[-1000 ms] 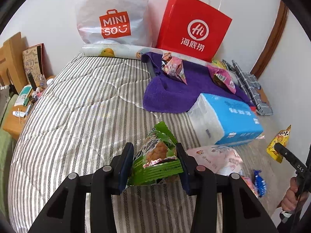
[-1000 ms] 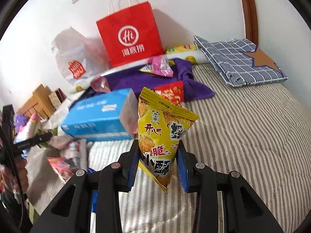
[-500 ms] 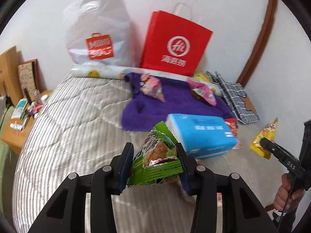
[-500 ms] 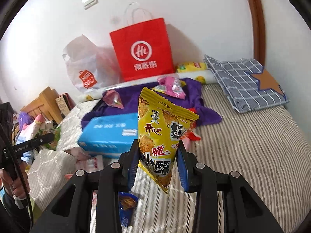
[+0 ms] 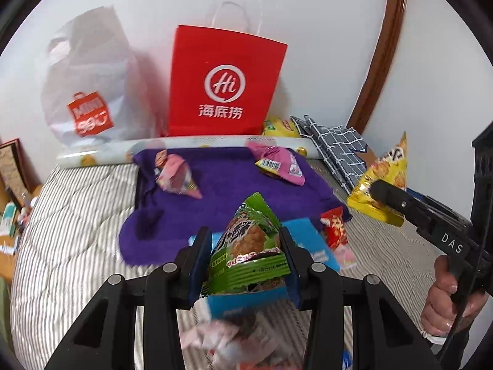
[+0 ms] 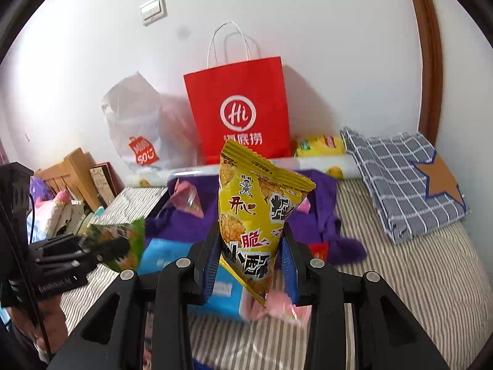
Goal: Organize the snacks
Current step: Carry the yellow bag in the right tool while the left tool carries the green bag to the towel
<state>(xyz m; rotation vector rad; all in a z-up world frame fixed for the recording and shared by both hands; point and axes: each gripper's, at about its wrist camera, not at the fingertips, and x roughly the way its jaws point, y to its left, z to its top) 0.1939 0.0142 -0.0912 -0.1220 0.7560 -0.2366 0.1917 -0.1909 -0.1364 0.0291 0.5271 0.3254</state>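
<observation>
You grip the green packet (image 5: 249, 246) left and the yellow packet (image 6: 258, 215) right, carrying both; next, probably lower them into the red bag (image 5: 225, 83).

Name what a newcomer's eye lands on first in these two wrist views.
Probably the red paper bag, upright against the white wall at the head of the striped bed. Next, the two snack packs held up close to the cameras: a green snack pack clamped in the left claw, and a yellow snack pack in the right claw. Behind them a purple towel carries two pink packets.
</observation>
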